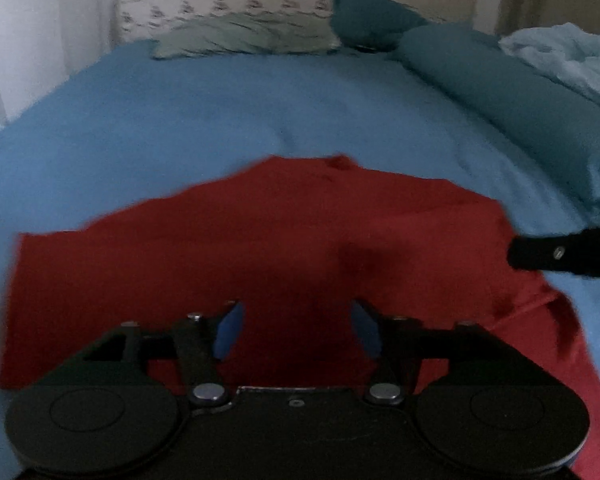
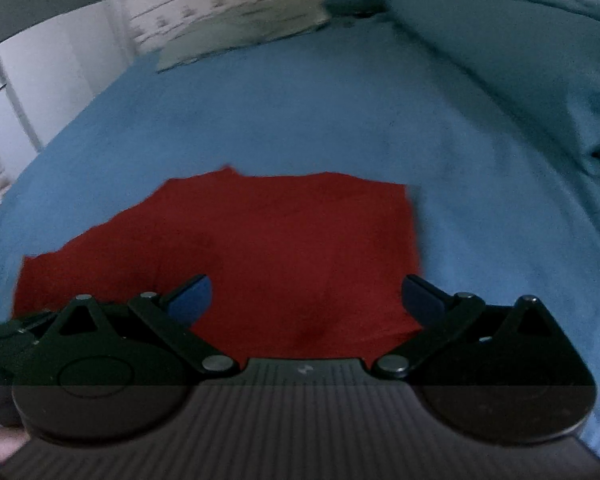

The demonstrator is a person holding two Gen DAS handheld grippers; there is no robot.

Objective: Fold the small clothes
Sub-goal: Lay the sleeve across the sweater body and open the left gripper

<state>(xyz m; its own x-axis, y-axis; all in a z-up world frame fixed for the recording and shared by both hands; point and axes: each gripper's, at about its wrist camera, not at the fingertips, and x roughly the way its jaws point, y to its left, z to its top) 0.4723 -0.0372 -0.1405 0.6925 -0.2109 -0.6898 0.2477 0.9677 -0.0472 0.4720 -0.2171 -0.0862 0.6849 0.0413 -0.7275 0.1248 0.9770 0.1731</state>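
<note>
Bed (image 1: 260, 92) under a blue sheet, filling both views. At the top of the left wrist view, a pale pillow (image 1: 244, 38) against a patterned headboard (image 1: 220, 4); dark teal duvet (image 1: 500, 92) bunched along the upper right, lighter blue bedding (image 1: 572, 56) at the far right edge. White wardrobe (image 1: 32, 40) in the upper left. Same layout in the right wrist view, blurred: bed (image 2: 300, 112), pillow (image 2: 252, 28), duvet (image 2: 500, 40), wardrobe (image 2: 40, 60).

Red garment (image 1: 260, 248) spread flat on the sheet, lower centre of the left view, partly doubled over perhaps, though blur hides the fold lines; in the right view the garment (image 2: 268, 248) with a straight right edge, lower centre.

Left gripper (image 1: 298, 330) parted moderately, blue pads clear of each other, nothing clamped, just above the near part of the cloth. Right gripper (image 2: 306, 300) spread wide, empty, over the garment's near right corner; its black finger (image 1: 560, 254) in the left view at the cloth's right edge, contact uncertain.
</note>
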